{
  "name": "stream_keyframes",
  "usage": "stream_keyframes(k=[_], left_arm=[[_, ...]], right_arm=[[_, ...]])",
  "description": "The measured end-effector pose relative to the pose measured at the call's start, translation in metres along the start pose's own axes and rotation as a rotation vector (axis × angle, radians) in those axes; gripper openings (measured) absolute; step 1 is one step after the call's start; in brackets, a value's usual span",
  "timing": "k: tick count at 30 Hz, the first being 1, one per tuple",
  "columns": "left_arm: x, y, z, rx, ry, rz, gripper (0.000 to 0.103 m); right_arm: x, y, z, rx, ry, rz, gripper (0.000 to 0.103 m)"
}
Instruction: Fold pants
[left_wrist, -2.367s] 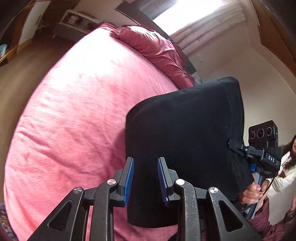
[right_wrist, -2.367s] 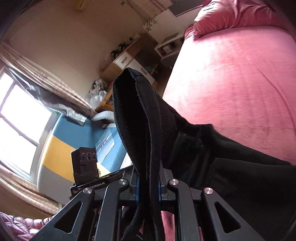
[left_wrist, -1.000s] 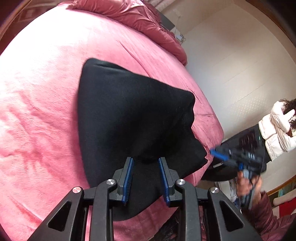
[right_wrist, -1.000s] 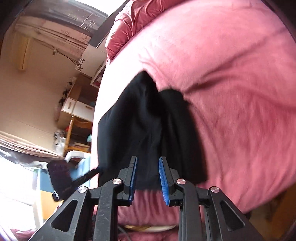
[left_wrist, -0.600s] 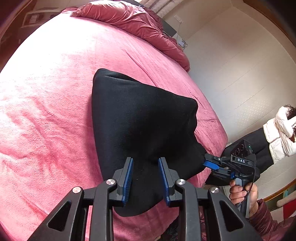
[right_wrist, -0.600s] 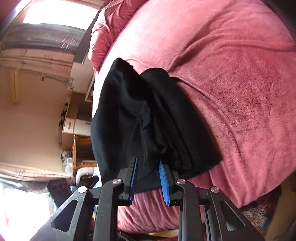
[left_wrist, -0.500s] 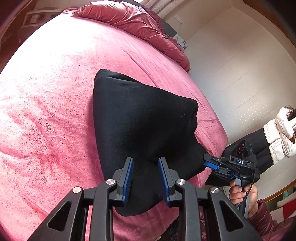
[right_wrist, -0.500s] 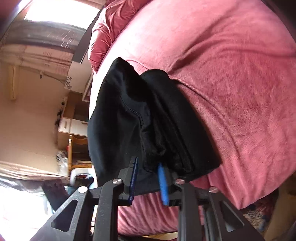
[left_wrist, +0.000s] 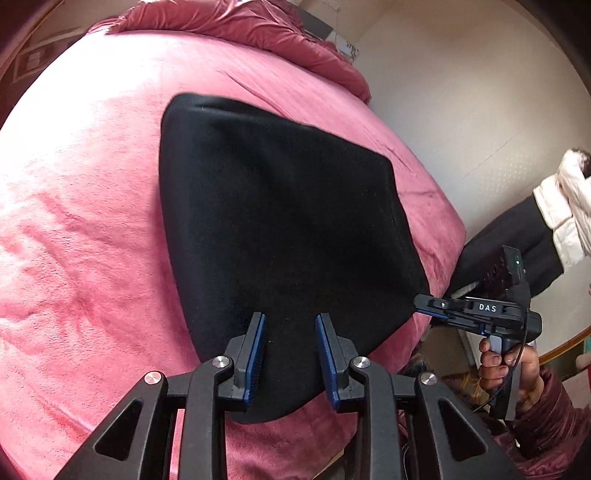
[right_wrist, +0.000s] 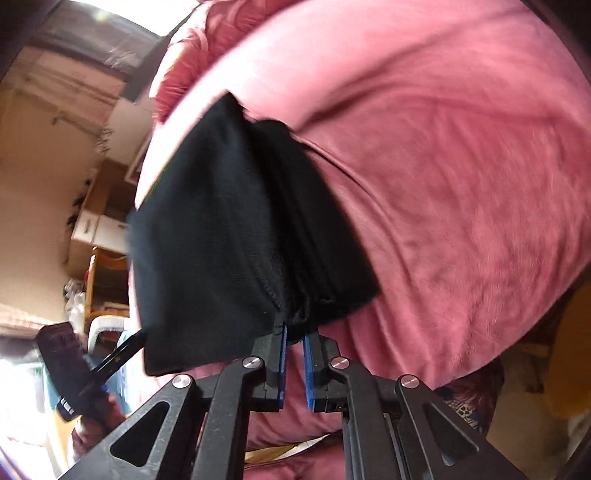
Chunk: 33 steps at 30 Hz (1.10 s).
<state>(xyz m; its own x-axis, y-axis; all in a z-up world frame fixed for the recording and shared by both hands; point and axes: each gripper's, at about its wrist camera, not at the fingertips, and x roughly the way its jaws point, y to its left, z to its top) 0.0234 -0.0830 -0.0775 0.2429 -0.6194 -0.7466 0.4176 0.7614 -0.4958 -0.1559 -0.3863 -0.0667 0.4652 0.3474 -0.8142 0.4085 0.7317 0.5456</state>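
Since the earlier frames you have brought the black pants (left_wrist: 280, 236) down from the air onto the pink bedspread (left_wrist: 81, 229), where they now lie folded across the frame's centre. Your right gripper (right_wrist: 294, 332) has just been closing; its blue pads sit almost together, pinching the bunched cloth at the fold's lower corner. Your left gripper (left_wrist: 290, 321), bottom centre, holds its fingers partly apart with the near edge of the pants between them, grip unclear.
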Motion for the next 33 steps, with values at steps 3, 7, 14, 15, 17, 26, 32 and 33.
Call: stream_keyframes(k=[3,7,14,15,17,26,32,33], left_arm=[[0.001,-0.002,0.003,0.008,-0.005,0.013,0.028],[-0.012,-0.005,0.005,-0.004,-0.041,0.004,0.028],[-0.034,-0.005,0.016,0.004,-0.125,0.014,0.028],[-0.034,-0.005,0.019,0.005,-0.131,0.019,0.028],[-0.034,-0.007,0.027,0.008,-0.14,0.031,0.028],[-0.019,-0.023,0.054,0.068,-0.162,0.15,0.028],[0.021,-0.039,0.051,0.168,-0.047,0.288,0.028],[0.029,-0.04,0.048,0.178,-0.029,0.315,0.028]], right_arm=[[-0.004,0.005,0.002,-0.033,0.01,0.017,0.008],[-0.027,0.018,0.011,-0.111,-0.007,0.009,0.027],[-0.041,0.051,0.066,-0.18,-0.134,0.015,0.047],[-0.036,0.057,0.077,-0.182,-0.148,0.014,0.048],[-0.027,0.068,0.092,-0.173,-0.164,0.015,0.054],[0.03,0.082,0.14,-0.164,-0.113,-0.039,0.015],[0.037,0.071,0.143,-0.178,-0.148,-0.101,0.005],[0.039,0.066,0.145,-0.17,-0.149,-0.108,0.005]])
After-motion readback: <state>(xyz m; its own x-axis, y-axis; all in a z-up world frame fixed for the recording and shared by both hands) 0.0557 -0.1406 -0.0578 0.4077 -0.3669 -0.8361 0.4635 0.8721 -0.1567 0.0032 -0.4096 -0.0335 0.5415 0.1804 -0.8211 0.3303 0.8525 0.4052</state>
